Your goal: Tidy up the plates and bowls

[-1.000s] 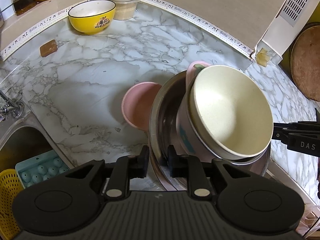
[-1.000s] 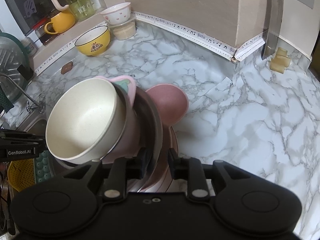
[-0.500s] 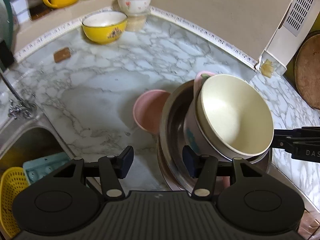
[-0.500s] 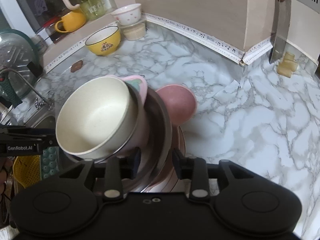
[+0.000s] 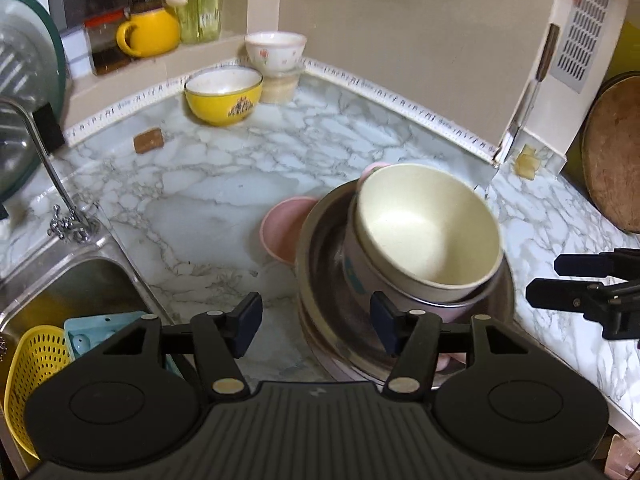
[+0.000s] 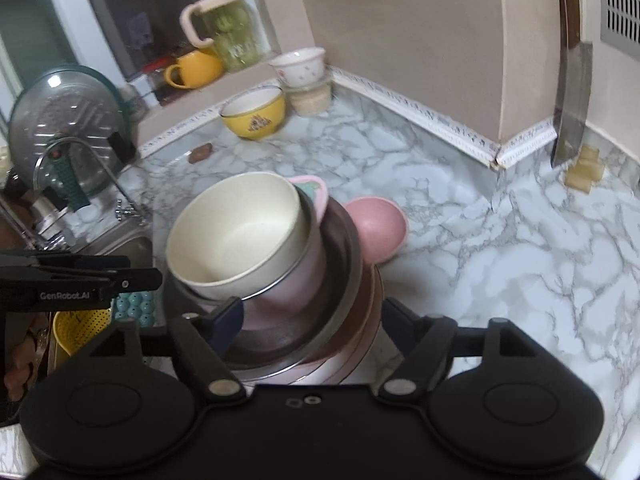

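While both sets of jaws are opening with only the rim of the stack's steel basin between them, untouched, the step in hand looks like letting go of the dish stack on the marble counter (image 5: 208,200).

From the left: the sink (image 5: 76,284) holds a yellow basket (image 5: 36,360). The left gripper (image 5: 316,316) stands released. The steel basin (image 5: 324,264) carries a pale pink bowl with a cream bowl (image 5: 424,232) nested inside; a pink bowl (image 5: 280,232) leans behind. The right gripper (image 6: 312,320) is likewise released.

Next, probably, fetch the yellow bowl (image 5: 224,96) at the far wall.
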